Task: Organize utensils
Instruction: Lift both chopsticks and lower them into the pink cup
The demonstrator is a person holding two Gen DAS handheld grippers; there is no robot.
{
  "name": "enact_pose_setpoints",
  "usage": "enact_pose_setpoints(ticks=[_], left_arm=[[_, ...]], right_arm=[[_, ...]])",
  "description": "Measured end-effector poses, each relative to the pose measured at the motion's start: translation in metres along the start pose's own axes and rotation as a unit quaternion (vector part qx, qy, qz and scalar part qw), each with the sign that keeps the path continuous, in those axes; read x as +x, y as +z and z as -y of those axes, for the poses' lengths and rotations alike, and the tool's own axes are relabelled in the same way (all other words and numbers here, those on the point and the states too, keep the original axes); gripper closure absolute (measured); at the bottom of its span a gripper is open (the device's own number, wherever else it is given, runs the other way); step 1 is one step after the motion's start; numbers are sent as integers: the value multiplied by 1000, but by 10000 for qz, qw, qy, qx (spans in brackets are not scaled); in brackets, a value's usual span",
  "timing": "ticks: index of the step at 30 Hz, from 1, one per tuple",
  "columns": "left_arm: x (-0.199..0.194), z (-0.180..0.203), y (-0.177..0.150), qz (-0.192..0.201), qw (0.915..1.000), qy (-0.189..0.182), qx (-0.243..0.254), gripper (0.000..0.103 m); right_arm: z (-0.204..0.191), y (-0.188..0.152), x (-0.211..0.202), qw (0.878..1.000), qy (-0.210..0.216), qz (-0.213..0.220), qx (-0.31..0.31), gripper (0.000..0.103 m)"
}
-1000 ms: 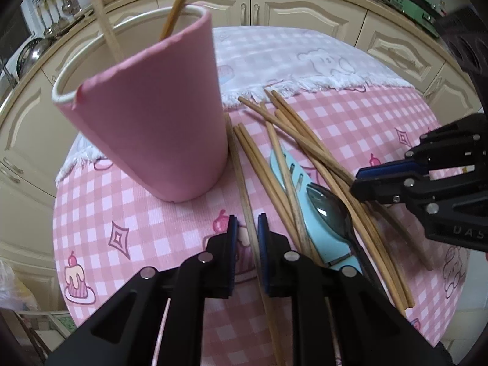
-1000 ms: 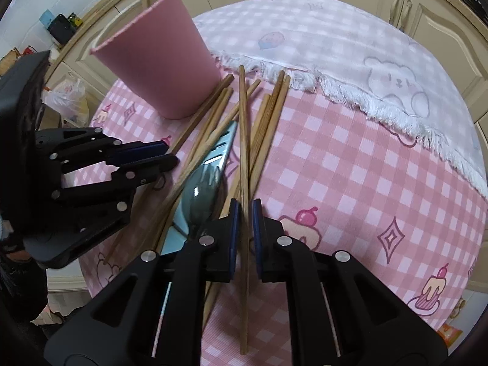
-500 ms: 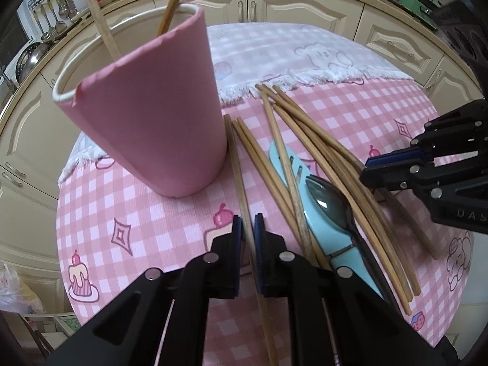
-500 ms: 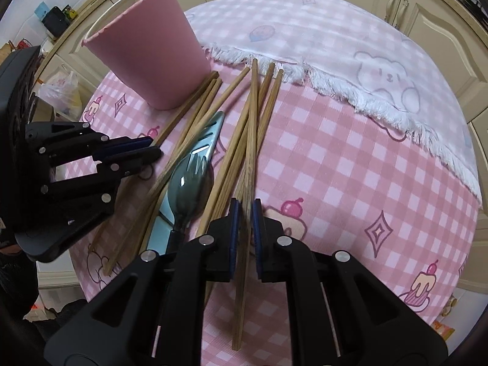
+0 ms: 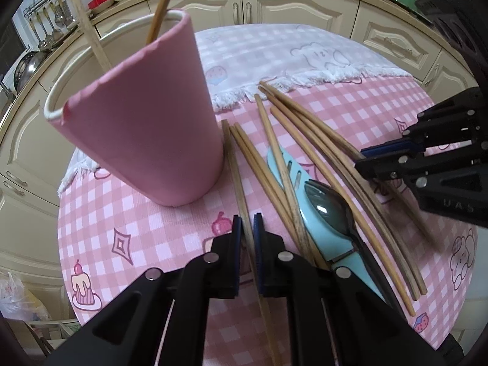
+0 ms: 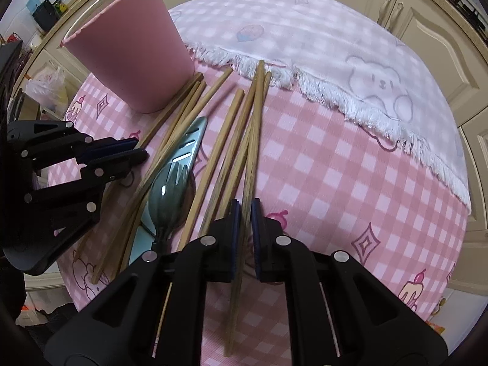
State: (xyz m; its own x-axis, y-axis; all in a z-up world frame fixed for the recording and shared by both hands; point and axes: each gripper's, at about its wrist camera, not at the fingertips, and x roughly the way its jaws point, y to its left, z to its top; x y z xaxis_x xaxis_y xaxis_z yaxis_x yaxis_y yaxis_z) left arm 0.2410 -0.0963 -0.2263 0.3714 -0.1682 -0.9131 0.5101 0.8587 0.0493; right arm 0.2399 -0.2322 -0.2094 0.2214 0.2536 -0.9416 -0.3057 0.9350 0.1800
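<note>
A pink cup (image 5: 146,122) stands on the pink checked tablecloth (image 5: 137,238) with two chopsticks in it; it also shows in the right wrist view (image 6: 131,52). Several wooden chopsticks (image 5: 320,152) lie fanned beside it over a light-blue knife (image 5: 323,228) and a grey spoon and fork (image 6: 170,189). My left gripper (image 5: 247,228) is shut on one chopstick (image 5: 235,164) next to the cup's base. My right gripper (image 6: 245,213) is shut on another chopstick (image 6: 254,122) at the right of the pile.
A white fringed bear cloth (image 6: 335,45) covers the far part of the round table. Cream cabinets (image 5: 299,9) ring the table. Each gripper shows in the other's view, the right one (image 5: 427,158) and the left one (image 6: 76,164).
Both grippers have risen and drawn back a little with their chopsticks. The right chopstick has swung, its far tip now nearer the fringe. The left jaws closed tighter on theirs.
</note>
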Motion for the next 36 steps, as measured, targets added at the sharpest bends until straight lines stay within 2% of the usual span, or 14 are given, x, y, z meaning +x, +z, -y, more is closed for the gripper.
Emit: enact_pose_setpoints(ticks=[6, 12, 17, 21, 24, 27, 30, 33, 36], left_arm=[[-8, -7, -14, 143, 9995, -138, -232, 98], [-29, -7, -29, 467, 9977, -318, -374, 98], [-59, -7, -42, 994, 9932, -449, -405, 98], [-85, -14, -51, 1478, 9864, -475, -535, 98], [-106, -18, -51, 1921, 9782, -465, -643, 98], [-131, -23, -50, 2434, 9659, -464, -748, 98], [-158, -34, -48, 2971, 9497, -427, -895, 98], [-187, -47, -37, 3589, 9260, -360, -1109, 98], [-207, -59, -25, 4043, 9054, -298, -1262, 98]], right_arm=[[22, -21, -14, 9971, 405, 407, 505, 97], [36, -41, -45, 9854, 883, 1152, 888, 97], [34, -53, -71, 9718, 1166, 1759, 1051, 97], [31, -58, -92, 9601, 1358, 2202, 1064, 97], [23, -58, -109, 9489, 1427, 2617, 1039, 97], [14, -54, -129, 9386, 1434, 2990, 949, 97], [0, -44, -143, 9300, 1446, 3284, 794, 97], [-16, -25, -153, 9231, 1439, 3514, 607, 97], [-29, -6, -163, 9149, 1468, 3728, 498, 97]])
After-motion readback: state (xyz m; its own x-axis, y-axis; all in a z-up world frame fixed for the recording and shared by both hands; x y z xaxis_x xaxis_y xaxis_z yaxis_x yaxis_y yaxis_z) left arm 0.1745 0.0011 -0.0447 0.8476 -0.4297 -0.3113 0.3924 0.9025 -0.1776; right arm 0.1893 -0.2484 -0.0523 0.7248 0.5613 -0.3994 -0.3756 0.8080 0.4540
